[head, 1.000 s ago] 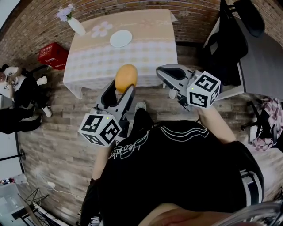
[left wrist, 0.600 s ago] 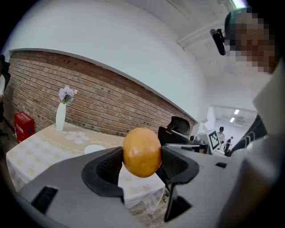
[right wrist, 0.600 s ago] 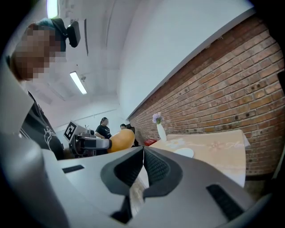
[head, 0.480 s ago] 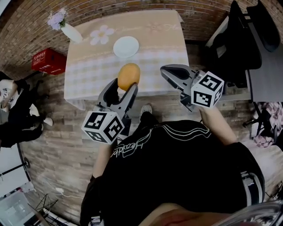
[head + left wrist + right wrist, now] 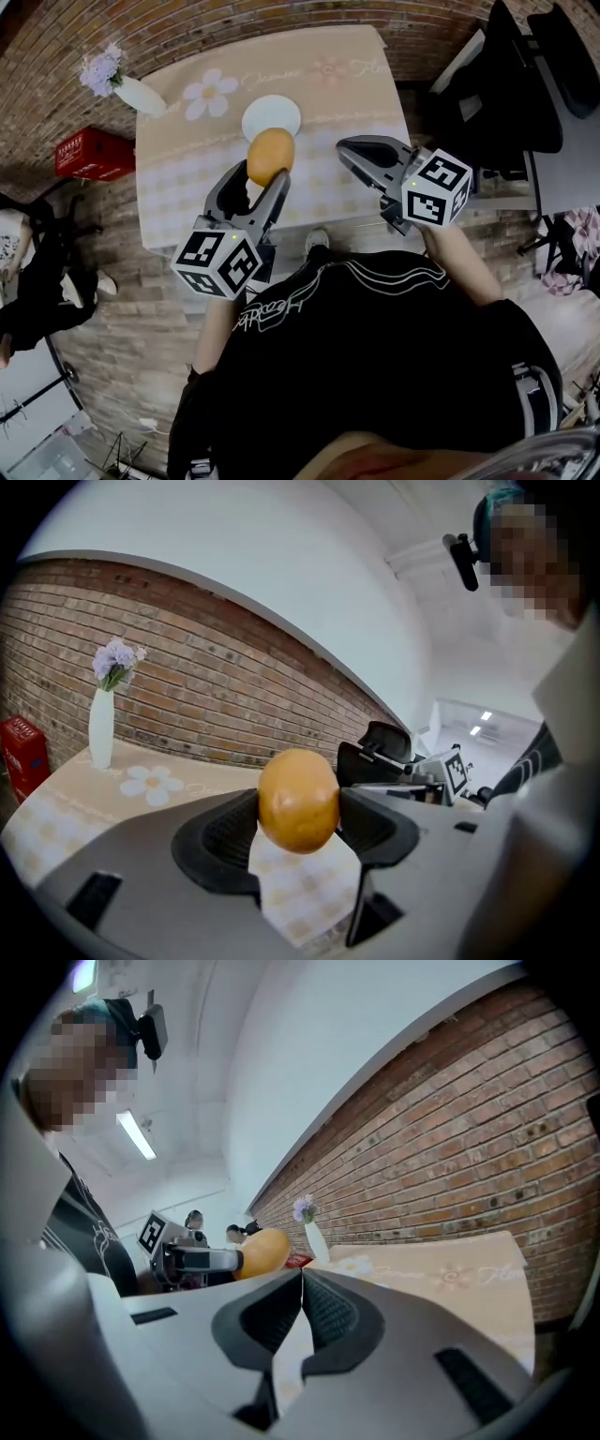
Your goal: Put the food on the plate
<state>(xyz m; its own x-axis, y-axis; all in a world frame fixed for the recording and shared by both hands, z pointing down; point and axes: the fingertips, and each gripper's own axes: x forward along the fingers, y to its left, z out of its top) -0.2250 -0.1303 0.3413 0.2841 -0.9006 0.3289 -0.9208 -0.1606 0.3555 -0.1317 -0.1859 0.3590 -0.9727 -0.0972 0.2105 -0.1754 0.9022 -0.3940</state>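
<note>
A round orange-brown bun (image 5: 271, 156) (image 5: 298, 800) hangs in the air above the near half of the table, my left gripper (image 5: 263, 173) (image 5: 298, 808) shut on it from both sides. The bun (image 5: 262, 1250) also shows at the left of the right gripper view. A small white plate (image 5: 272, 116) lies on the tablecloth just beyond the bun, partly covered by it. My right gripper (image 5: 361, 150) (image 5: 301, 1274) is to the right of the bun, above the table's near right part, its jaws shut with nothing between them.
The table (image 5: 347, 94) has a beige cloth with a flower print and a checked near half. A white vase of lilac flowers (image 5: 127, 86) stands at its far left corner. A red crate (image 5: 86, 153) is on the floor at left, black chairs (image 5: 511, 89) at right.
The table and plate have drawn closer and lower in the head view. The bun, held in my left gripper, now overlaps the plate's near edge. The right gripper stays beside it.
</note>
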